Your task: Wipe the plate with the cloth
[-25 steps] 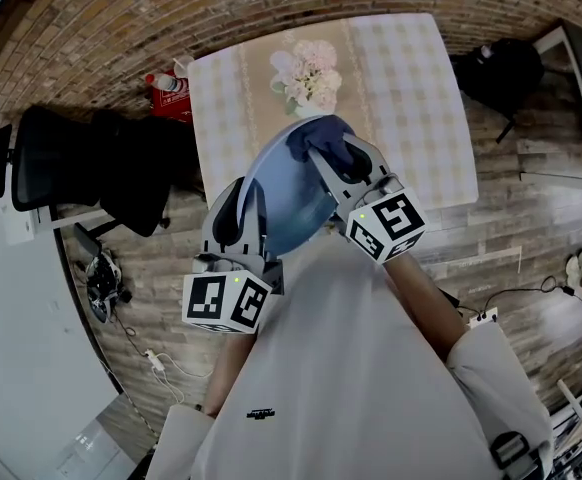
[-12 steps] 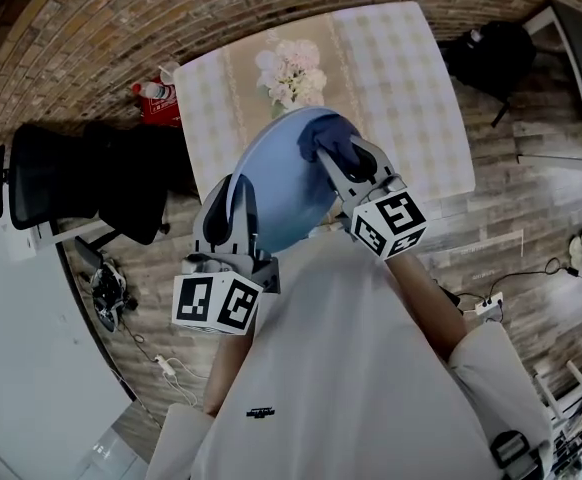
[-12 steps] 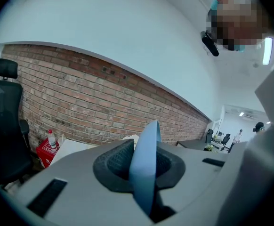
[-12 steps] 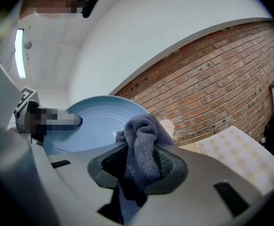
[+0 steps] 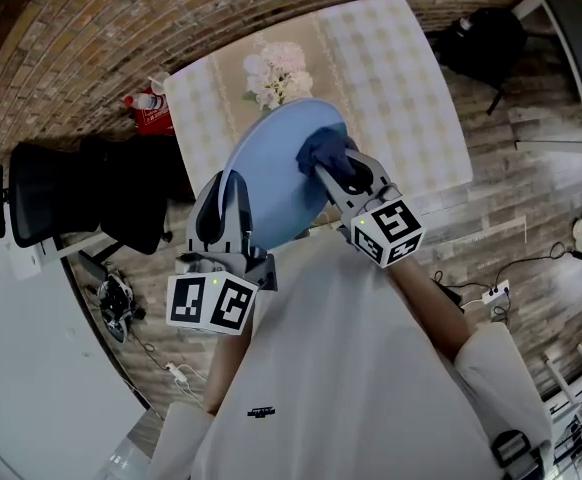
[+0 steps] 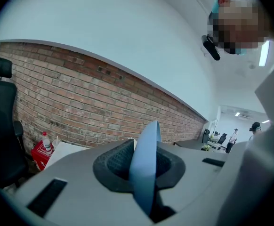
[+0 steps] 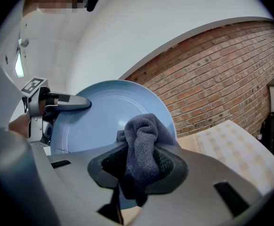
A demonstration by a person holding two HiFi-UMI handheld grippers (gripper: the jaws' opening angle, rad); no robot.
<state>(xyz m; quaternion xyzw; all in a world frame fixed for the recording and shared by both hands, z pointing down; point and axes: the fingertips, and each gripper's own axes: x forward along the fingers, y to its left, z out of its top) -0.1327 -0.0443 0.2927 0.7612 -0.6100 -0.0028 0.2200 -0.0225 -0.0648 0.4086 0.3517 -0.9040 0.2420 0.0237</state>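
Observation:
A light blue plate (image 5: 271, 173) is held up on edge above the table's near side. My left gripper (image 5: 233, 208) is shut on its lower left rim; in the left gripper view the plate's rim (image 6: 144, 166) runs edge-on between the jaws. My right gripper (image 5: 341, 173) is shut on a bunched dark blue-grey cloth (image 5: 323, 150), which rests against the plate's face near its right edge. In the right gripper view the cloth (image 7: 144, 145) bulges from the jaws in front of the plate (image 7: 97, 121), and the left gripper (image 7: 57, 102) shows at the plate's left rim.
A checked tablecloth covers the table (image 5: 411, 88), with a bunch of pale flowers (image 5: 276, 73) at its far left. A red pack and bottle (image 5: 149, 108) stand beyond the table's left end. A black office chair (image 5: 71, 193) is at left, a dark bag (image 5: 481, 38) at right.
The plate and both grippers have shifted slightly left and up in the head view. The cloth has slid from the plate's top edge down toward its right side.

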